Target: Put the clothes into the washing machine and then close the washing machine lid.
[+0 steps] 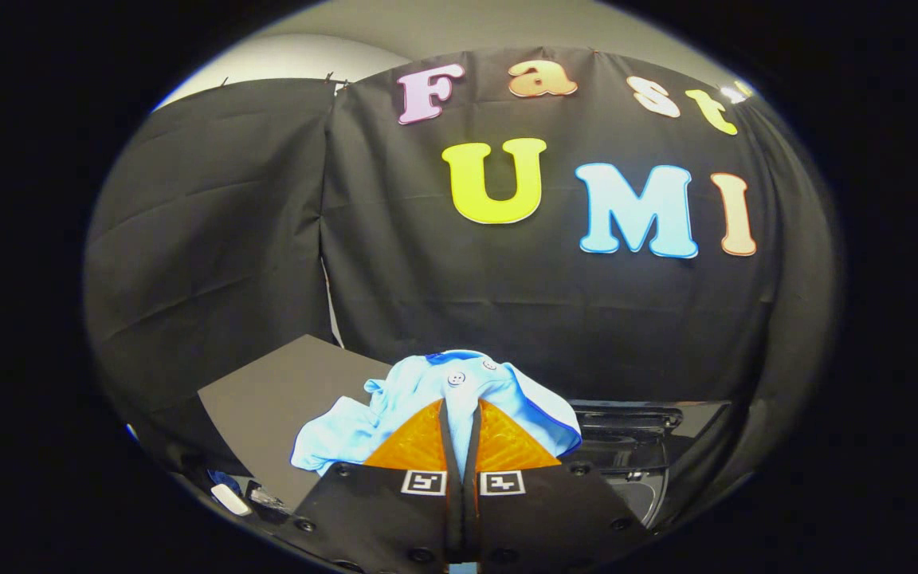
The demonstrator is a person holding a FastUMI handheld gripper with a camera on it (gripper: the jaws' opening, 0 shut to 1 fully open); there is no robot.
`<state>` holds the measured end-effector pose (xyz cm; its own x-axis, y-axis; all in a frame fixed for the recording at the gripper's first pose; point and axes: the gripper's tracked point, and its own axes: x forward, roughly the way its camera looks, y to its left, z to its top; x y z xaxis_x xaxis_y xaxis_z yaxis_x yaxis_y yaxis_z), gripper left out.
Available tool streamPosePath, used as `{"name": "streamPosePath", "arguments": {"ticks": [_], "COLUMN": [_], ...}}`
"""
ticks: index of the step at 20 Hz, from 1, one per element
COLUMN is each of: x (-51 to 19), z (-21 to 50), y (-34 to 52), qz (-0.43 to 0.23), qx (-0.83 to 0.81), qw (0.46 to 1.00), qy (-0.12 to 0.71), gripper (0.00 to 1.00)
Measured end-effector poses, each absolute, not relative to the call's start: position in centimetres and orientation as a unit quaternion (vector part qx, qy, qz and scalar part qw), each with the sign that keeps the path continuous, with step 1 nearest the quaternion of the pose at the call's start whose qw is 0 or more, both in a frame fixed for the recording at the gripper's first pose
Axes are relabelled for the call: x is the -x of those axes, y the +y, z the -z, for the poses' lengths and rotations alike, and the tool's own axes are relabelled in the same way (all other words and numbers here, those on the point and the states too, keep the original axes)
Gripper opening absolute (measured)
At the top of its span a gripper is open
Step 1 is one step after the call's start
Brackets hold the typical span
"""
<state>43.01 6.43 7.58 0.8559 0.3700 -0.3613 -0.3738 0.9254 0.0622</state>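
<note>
A light blue shirt (435, 399) with white buttons and a darker blue trim hangs bunched over my gripper (459, 414). Both fingers press on a fold of its cloth, and the shirt is lifted off the dark tabletop (284, 391). The rest of the shirt drapes to the left and right of the fingers. Beyond and to the right of the fingers is the black washing machine (634, 446), its raised lid edge and part of the dark opening showing below it.
The dark tabletop reaches back to the left, up to the black cloth wall. A few small light-coloured objects (232, 498) lie low at the left, near the table's edge. The washing machine is close on the right.
</note>
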Motion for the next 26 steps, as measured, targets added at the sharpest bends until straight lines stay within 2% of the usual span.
{"name": "streamPosePath", "arguments": {"ticks": [16,26], "x": [-43.2,-44.0], "z": [-5.8,1.9], "y": [-4.6,-8.2], "qz": [-0.103,-0.078], "qx": [0.002,0.023], "qw": [0.975,0.965], "qy": [0.198,0.250], "gripper": [0.01,0.02]}}
